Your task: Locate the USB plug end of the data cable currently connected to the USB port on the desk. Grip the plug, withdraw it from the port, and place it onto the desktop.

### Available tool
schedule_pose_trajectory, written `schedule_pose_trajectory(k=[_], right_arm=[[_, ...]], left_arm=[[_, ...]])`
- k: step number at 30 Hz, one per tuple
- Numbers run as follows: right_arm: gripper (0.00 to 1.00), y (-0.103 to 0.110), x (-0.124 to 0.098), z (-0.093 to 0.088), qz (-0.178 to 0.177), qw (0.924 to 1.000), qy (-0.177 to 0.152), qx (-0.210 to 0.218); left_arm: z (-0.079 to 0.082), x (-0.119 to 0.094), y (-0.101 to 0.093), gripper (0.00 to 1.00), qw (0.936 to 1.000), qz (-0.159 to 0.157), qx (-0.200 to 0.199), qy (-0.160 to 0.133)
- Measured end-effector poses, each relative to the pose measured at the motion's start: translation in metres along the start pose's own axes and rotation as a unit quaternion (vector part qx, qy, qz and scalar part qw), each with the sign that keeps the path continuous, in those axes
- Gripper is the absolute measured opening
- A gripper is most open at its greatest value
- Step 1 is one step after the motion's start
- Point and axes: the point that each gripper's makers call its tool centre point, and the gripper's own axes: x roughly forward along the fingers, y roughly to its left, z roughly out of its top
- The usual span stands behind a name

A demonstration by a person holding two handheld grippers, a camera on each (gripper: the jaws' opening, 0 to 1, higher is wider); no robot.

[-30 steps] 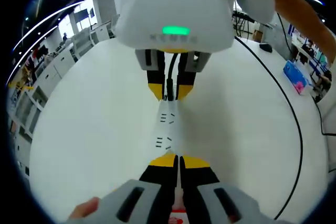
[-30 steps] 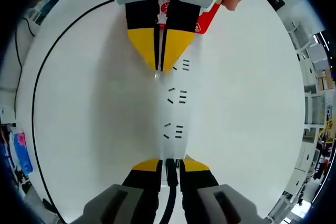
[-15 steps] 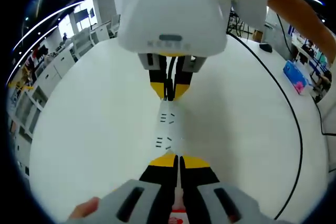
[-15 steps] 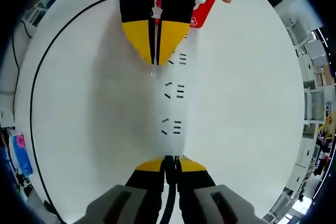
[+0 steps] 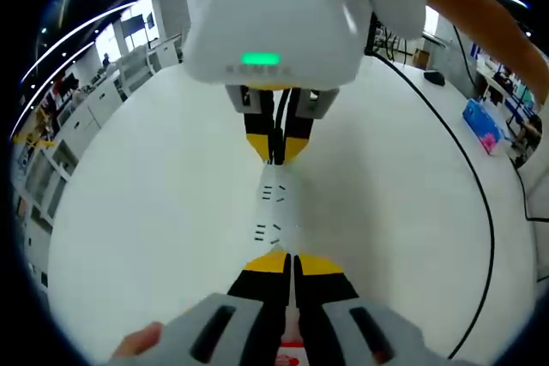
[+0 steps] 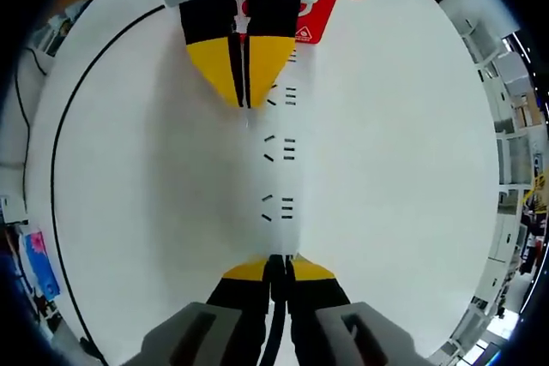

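Right gripper view: the right gripper (image 6: pixel 276 261) reaches along a white USB strip (image 6: pixel 276 173) lying on the white desk (image 6: pixel 403 169), jaws clamped on the black data cable (image 6: pixel 273 332) where its plug meets the strip's near end. Opposite, the left gripper (image 6: pixel 243 96) points back with jaws closed tight on the strip's far end. A black cord (image 6: pixel 56 160) curves across the desk well to the side; a red-and-white card (image 6: pixel 310 19) sits behind the left gripper

My black data cable (image 6: pixel 276 276) sits pinched in my right tool (image 6: pixel 277 265), its plug at the white port strip (image 6: pixel 276 173) lying flat on the surface (image 6: pixel 403 169).
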Motion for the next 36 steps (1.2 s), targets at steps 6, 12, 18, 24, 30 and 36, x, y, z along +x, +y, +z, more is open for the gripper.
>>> schedule_pose_trajectory(k=[6,12,18,24,30,36], right_arm=[[0.10,0.0008,0.0002,-0.0007,0.004,1.0000,-0.003,0.004],[0.10,0.0008,0.0006,-0.0009,0.012,0.9999,-0.001,0.003],[0.10,0.0001,0.0010,-0.0019,0.016,0.9999,0.000,0.004],[0.10,-0.0004,0.0014,-0.0022,0.017,0.9998,0.002,0.003],[0.10,-0.0007,0.0018,-0.0031,0.017,0.9998,0.006,0.007],[0.10,-0.0010,0.0017,-0.0025,0.014,0.9998,0.010,0.011]], left_arm=[[0.0003,0.0004,0.0000,0.03,1.0000,-0.001,0.000,-0.001],[0.0003,0.0004,0.0002,0.03,1.0000,0.000,0.000,0.000],[0.0001,0.0004,0.0006,0.03,1.0000,-0.001,0.000,0.000],[-0.0001,0.0006,0.0011,0.03,1.0000,0.000,0.000,0.000],[-0.0001,0.0009,0.0008,0.03,1.0000,0.000,0.001,0.000],[-0.0001,0.0009,0.0010,0.03,1.0000,0.000,0.001,0.001]])
